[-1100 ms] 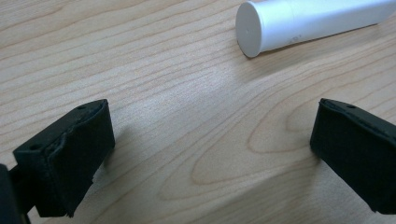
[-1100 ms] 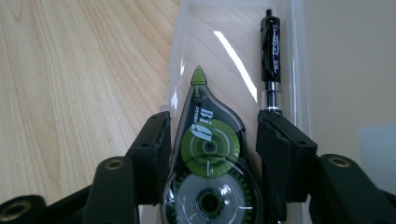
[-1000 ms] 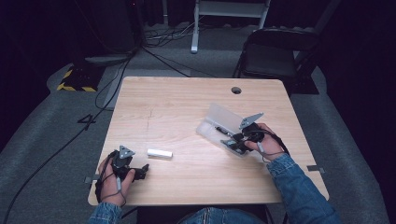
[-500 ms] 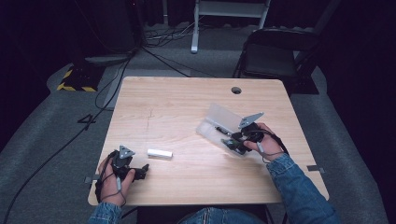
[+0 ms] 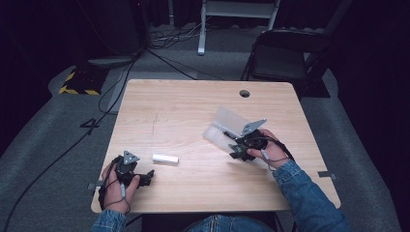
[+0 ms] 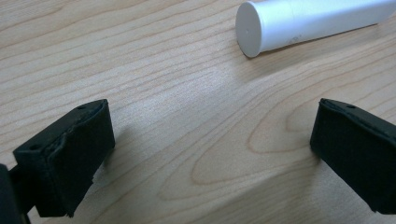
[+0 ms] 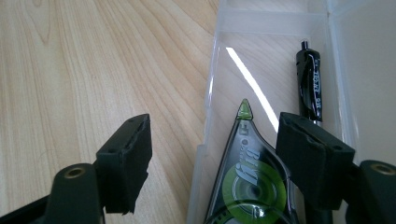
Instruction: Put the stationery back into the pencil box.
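My left gripper (image 5: 147, 176) rests open on the wooden table (image 5: 193, 106) near its front left corner. A white tube (image 5: 165, 158) lies just beyond it; in the left gripper view the tube (image 6: 303, 23) is ahead of the open gripper (image 6: 210, 154), untouched. My right gripper (image 5: 234, 147) is at the near end of a clear plastic case (image 5: 227, 121). Its jaws have just been opening. In the right gripper view a green and black correction tape (image 7: 247, 182) lies in the case (image 7: 210, 112) between the parted jaws of the gripper (image 7: 219, 158), beside a black pen (image 7: 310, 86).
A round cable hole (image 5: 244, 93) sits near the table's far edge. A black folding chair (image 5: 285, 53) stands beyond the far right corner. Cables run over the grey floor at the left.
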